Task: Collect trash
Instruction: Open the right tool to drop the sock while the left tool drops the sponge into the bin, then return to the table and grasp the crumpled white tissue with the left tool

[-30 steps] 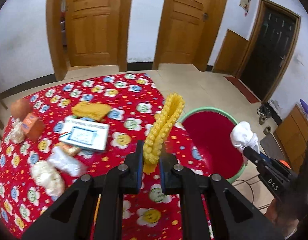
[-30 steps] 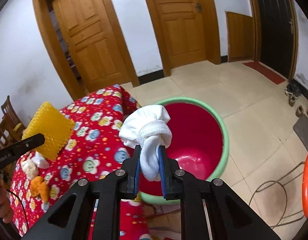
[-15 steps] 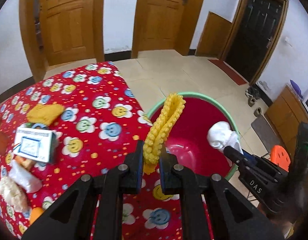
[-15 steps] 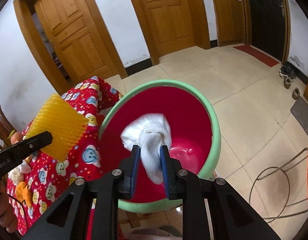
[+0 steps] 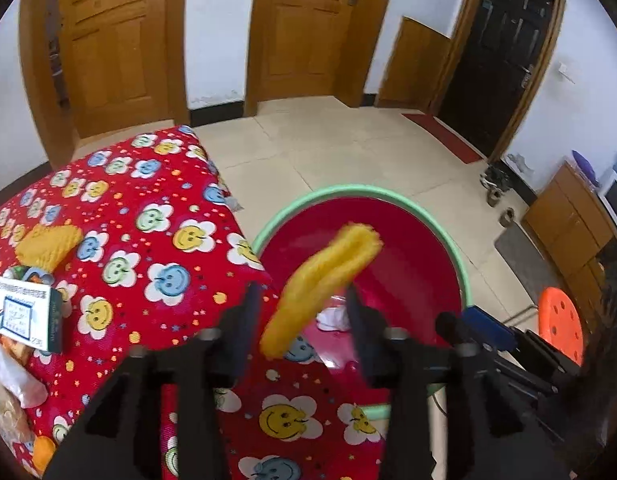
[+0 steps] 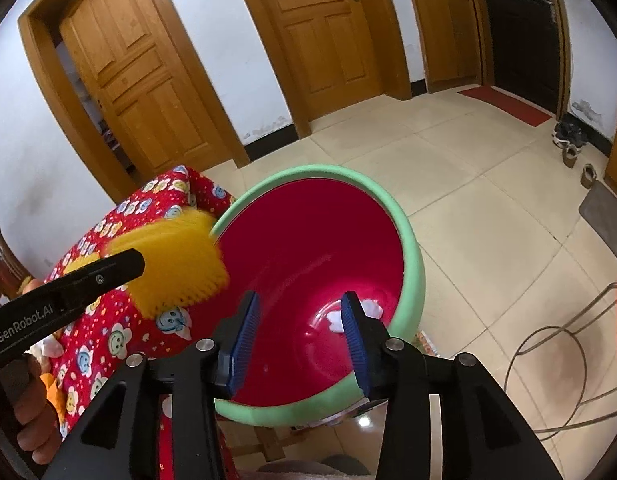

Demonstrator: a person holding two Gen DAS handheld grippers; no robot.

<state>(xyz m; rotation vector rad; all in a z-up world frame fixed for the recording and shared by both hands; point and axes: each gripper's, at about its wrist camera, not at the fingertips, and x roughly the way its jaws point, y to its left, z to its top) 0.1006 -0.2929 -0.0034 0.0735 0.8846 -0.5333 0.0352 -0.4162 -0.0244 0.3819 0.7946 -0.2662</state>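
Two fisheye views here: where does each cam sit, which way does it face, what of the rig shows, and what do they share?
Left wrist: sits on the left tongs, facing down over the table corner at the red basin; its own open fingers flank the blurred, released yellow foam net.
Right wrist: sits on the right tongs, looking into the basin; open blue-padded fingers, with the left tongs and the hand holding them at left.
Shared: basin, foam net, white cloth on the basin floor, smiley tablecloth.

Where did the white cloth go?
The white cloth lies at the bottom of the red tub, seen between the open right gripper fingers, whose jaws have just been opening with nothing between them.
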